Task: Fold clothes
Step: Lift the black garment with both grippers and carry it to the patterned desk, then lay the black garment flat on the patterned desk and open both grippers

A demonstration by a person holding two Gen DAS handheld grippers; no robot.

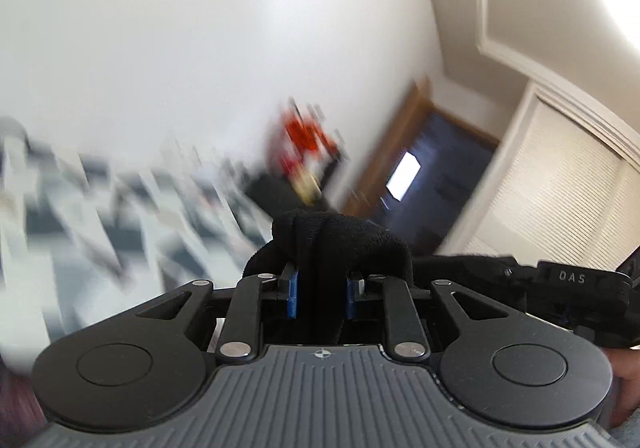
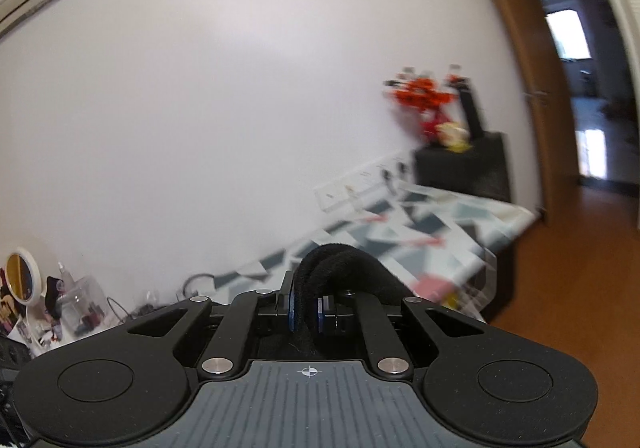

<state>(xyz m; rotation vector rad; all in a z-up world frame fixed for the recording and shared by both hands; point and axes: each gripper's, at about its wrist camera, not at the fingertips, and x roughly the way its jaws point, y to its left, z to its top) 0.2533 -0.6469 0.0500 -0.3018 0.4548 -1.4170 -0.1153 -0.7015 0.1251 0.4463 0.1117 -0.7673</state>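
Note:
A black fleecy garment bulges over and between the blue pads of my left gripper, which is shut on it and raised, facing a white wall. In the right wrist view another bunch of the same black garment loops over my right gripper, whose blue pads are shut tight on the fold. The right gripper's black body shows at the right edge of the left wrist view, level with the left one. The rest of the garment hangs out of sight below both cameras.
A surface with a grey, white and pink geometric cover runs along the wall. A black cabinet with red flowers stands by a wooden doorway. A round mirror and clutter sit low at the left. A person's hand shows at the right.

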